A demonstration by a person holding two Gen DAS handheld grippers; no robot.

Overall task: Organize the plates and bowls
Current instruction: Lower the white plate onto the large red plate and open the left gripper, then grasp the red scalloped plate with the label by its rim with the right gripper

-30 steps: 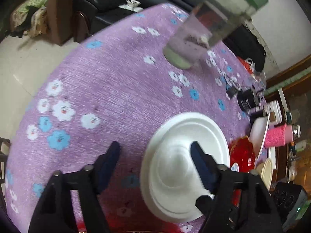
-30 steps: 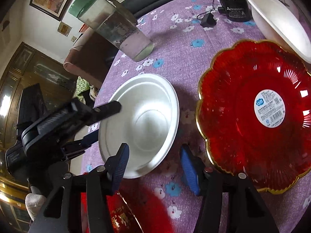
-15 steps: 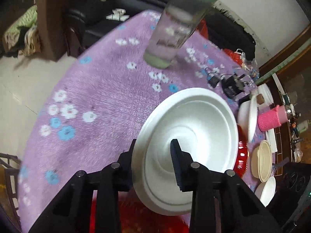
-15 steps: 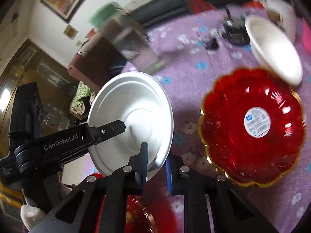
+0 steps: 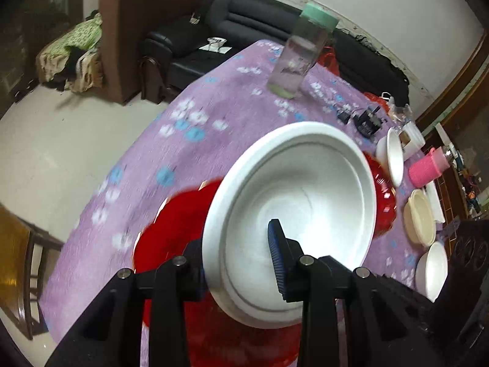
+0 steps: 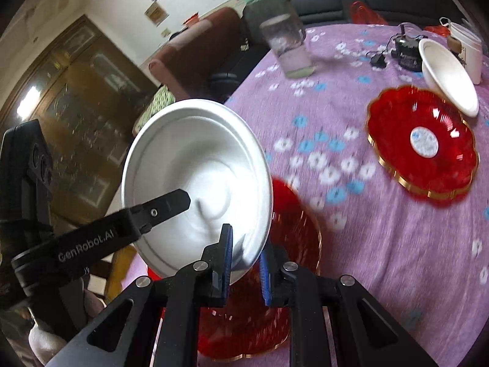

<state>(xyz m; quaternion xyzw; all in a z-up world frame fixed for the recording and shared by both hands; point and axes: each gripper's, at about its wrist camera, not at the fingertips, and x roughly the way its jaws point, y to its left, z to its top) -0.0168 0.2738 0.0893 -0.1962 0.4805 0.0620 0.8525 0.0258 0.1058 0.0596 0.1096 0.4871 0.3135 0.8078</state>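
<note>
A white bowl (image 5: 293, 214) is held in the air above the purple flowered tablecloth, tilted, gripped on opposite rims by both grippers. My left gripper (image 5: 238, 257) is shut on its rim; the bowl also shows in the right wrist view (image 6: 195, 177), where my right gripper (image 6: 246, 263) is shut on its near rim and the left gripper's finger (image 6: 165, 205) lies inside it. A red scalloped plate (image 6: 269, 305) lies on the table under the bowl. A second red plate (image 6: 423, 143) with a white sticker lies farther right, with another white bowl (image 6: 446, 76) leaning at its far edge.
A tall clear bottle with a green lid (image 5: 298, 61) stands at the far side. A pink cup (image 5: 428, 169), a cream bowl (image 5: 420, 221) and a white bowl (image 5: 432, 270) sit at the right edge. Black chargers (image 6: 406, 52) and a white cup (image 6: 466, 50) lie beyond.
The white bowl was lifted from the table by both grippers, which closed on its rim. It now hangs higher, tilted, over the near red plate.
</note>
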